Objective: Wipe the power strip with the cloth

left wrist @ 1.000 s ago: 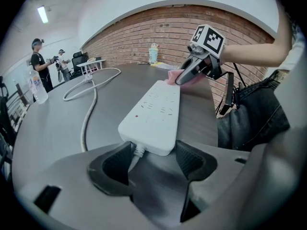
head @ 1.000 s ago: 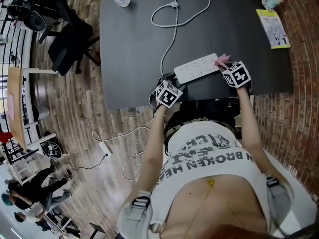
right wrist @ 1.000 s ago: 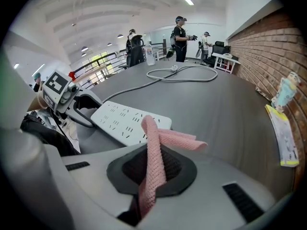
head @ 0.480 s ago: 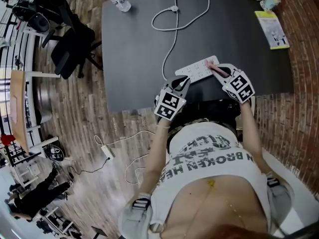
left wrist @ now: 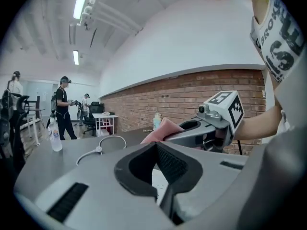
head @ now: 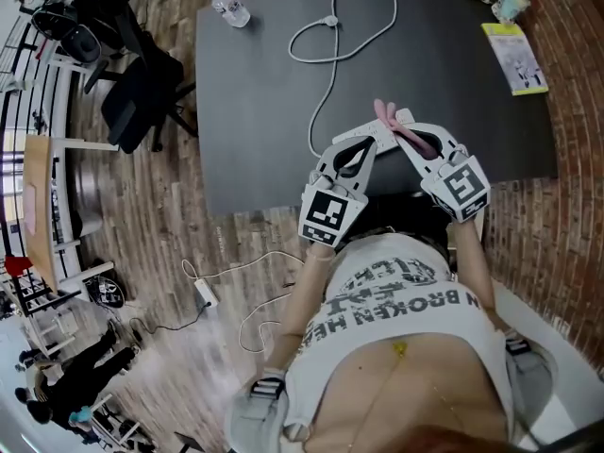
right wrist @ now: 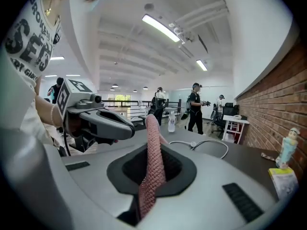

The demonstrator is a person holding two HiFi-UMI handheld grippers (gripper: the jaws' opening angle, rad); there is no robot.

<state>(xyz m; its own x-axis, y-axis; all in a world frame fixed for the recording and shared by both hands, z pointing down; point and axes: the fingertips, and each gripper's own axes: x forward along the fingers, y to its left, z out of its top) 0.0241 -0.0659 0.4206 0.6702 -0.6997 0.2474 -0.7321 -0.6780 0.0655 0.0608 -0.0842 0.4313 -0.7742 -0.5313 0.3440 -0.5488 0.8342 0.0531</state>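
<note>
Dark table (head: pixel 255 111) is standing on plank flooring, with brick running along its right side. An office chair (head: pixel 132 102) is sitting off the far left corner. A water bottle (head: pixel 229 6) is standing at the table's far left, and a yellow booklet (head: pixel 516 55) is lying at far right.

White power strip (head: pixel 403 117) is lying close to the near edge, largely covered by both grippers. Its cable (head: pixel 330 20) is looping away toward the far side.

Right gripper (head: pixel 404 132) is pinching the pink cloth (head: pixel 381 109), its jaws narrowed onto the fabric. In its own view (right wrist: pixel 152 147) a strip of cloth (right wrist: pixel 152 162) is running up between the pads and poking past the tips. The cloth is hanging over the strip's right end; contact cannot be judged.

Left gripper (head: pixel 366 142) is hovering over the strip's left part. In its own view (left wrist: pixel 157 150) the jaws are pressing fully together, gripping nothing.

Both sets of tips are pointing away from the person and converging, near each other. People are standing in the background beyond the table.
</note>
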